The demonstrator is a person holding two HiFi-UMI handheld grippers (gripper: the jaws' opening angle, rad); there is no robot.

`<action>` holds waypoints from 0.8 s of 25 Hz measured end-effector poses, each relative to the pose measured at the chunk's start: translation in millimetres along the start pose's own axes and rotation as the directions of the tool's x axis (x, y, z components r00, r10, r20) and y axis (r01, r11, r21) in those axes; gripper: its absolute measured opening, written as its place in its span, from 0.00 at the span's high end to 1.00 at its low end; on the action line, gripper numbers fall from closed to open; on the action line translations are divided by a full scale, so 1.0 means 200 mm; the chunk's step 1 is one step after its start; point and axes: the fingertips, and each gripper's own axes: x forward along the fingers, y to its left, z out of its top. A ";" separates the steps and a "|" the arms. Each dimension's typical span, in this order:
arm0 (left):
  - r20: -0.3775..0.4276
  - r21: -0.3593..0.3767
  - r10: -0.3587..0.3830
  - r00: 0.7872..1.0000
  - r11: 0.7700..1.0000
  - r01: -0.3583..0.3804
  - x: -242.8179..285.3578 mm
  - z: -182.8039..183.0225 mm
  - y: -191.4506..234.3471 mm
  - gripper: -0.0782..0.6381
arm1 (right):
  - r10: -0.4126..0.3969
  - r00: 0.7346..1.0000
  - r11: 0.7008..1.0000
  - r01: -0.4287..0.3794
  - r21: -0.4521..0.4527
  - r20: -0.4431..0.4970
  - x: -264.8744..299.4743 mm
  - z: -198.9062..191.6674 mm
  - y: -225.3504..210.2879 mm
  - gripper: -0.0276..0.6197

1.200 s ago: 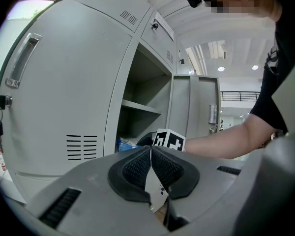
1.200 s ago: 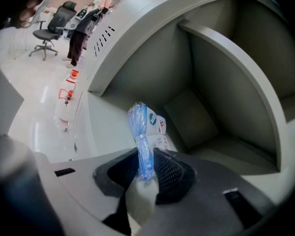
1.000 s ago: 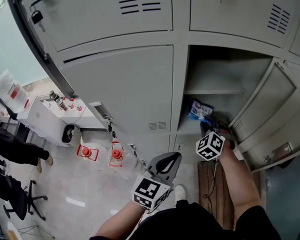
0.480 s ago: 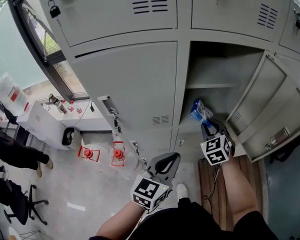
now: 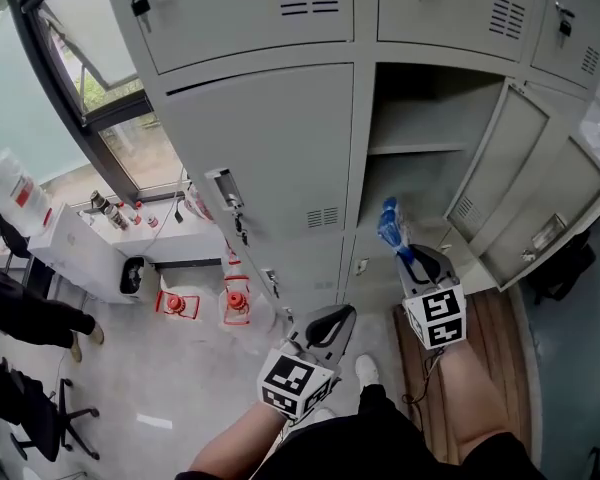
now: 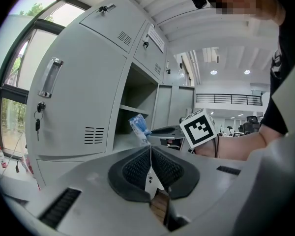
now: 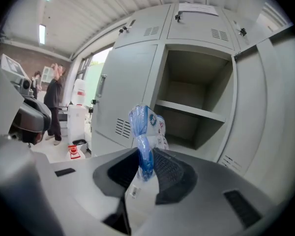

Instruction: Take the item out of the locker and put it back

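Grey sheet-metal locker (image 5: 270, 138) fills the upper frame, with one compartment open at upper right and its flat door (image 5: 540, 208) swung out. Left gripper (image 5: 325, 330), lower centre: jaws together, empty. Right gripper (image 5: 408, 258), centre right: jaws pinch a crinkly blue-and-white plastic packet (image 5: 391, 226) by its twisted neck, outside the compartment. The slick film could slip free, or the packet could snag the shelf edge.

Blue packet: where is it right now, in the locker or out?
Out: in the head view the blue packet is right of centre, pinched in the right gripper, just in front of the open locker compartment.
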 end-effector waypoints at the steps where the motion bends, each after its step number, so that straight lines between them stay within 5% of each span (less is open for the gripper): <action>1: -0.004 0.001 -0.006 1.000 1.000 0.006 -0.02 -0.01 -0.01 0.86 | 0.002 1.000 1.000 -0.002 0.011 0.005 -0.03 0.00 0.03 0.73; 20: -0.043 -0.042 -0.038 0.998 0.998 0.036 -0.19 -0.20 -0.19 0.86 | 0.079 0.996 0.986 -0.084 0.142 0.043 -0.46 -0.08 0.40 0.73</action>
